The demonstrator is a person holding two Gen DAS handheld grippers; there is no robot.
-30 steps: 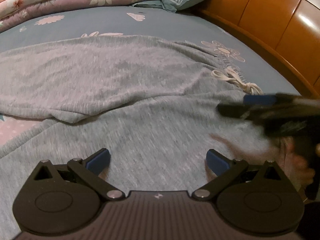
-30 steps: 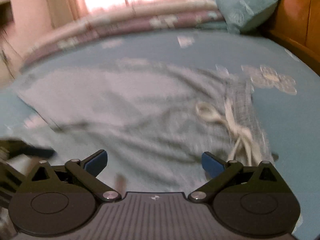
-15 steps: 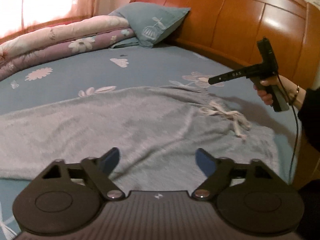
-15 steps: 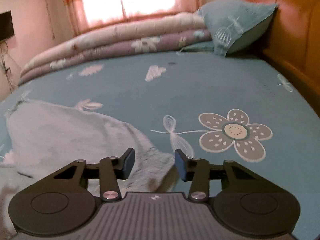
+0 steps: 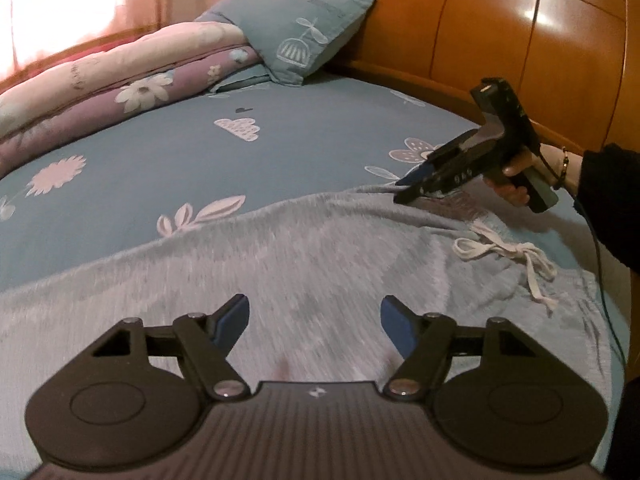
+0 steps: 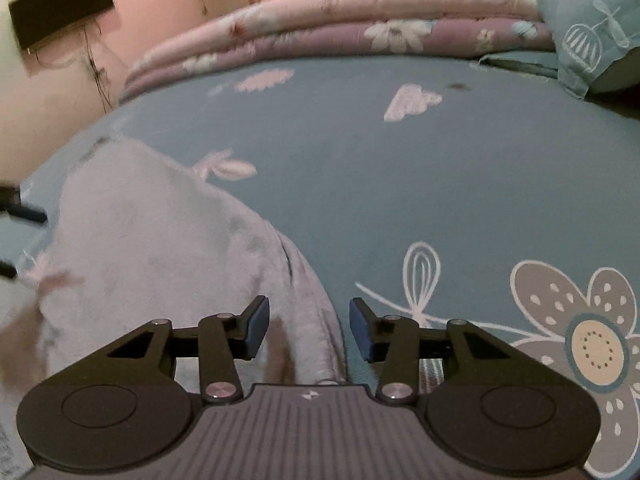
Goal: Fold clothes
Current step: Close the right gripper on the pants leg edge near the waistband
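A grey knit garment (image 5: 320, 248) with a white drawstring (image 5: 516, 254) lies spread on the blue flowered bed sheet (image 5: 200, 160). My left gripper (image 5: 314, 320) hovers over its middle, jaws apart, with only flat fabric below them. In the left wrist view a hand (image 5: 512, 184) holds my right gripper (image 5: 404, 192), its tip at the garment's far waistband corner. The right wrist view shows that gripper (image 6: 306, 322) half open, with the garment's (image 6: 160, 240) rolled edge between the jaws. The blue pads (image 6: 362, 330) stand just clear of it.
A wooden headboard (image 5: 480, 32) runs along the right. A blue pillow (image 5: 296, 36) and a rolled pink and purple quilt (image 5: 100, 92) lie at the bed's far side. A black sleeve (image 5: 608, 200) and a cable (image 5: 600, 272) hang at the right edge.
Both grippers' jaws have narrowed. My right gripper swept across the garment to its far waistband corner. My left gripper rose and drew back, so more of the bed shows.
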